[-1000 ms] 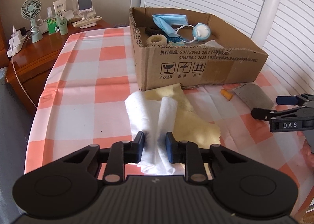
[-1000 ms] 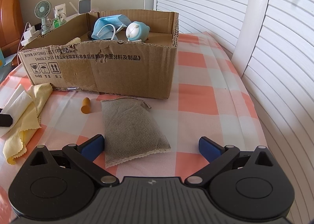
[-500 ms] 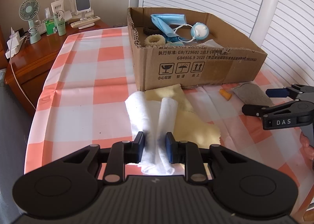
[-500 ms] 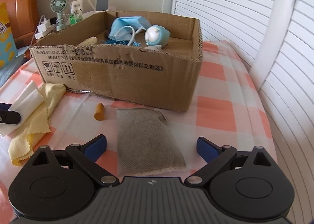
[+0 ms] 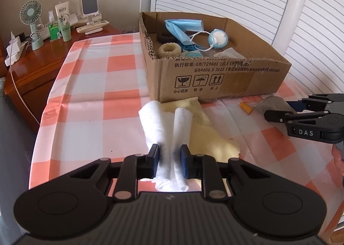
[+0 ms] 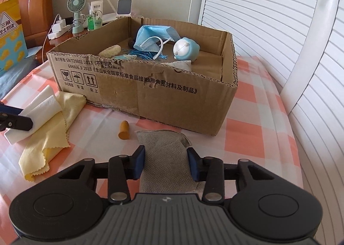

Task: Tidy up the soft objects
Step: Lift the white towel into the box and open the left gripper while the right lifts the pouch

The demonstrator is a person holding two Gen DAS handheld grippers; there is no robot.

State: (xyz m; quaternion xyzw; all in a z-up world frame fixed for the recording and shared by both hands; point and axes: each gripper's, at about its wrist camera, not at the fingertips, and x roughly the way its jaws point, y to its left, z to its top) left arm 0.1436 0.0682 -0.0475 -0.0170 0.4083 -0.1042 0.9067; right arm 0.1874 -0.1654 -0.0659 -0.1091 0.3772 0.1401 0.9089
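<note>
At lower centre, the left gripper (image 5: 169,156) pinches the bunched white cloth (image 5: 165,124) lying over a yellow cloth (image 5: 206,135). The right gripper (image 6: 165,164) is closing, pads against the grey mesh pouch (image 6: 165,154), below the cardboard box (image 6: 172,98) at frame centre

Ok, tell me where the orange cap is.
The orange cap lies on the checked cloth before the box, between the yellow cloth and grey pouch.
</note>
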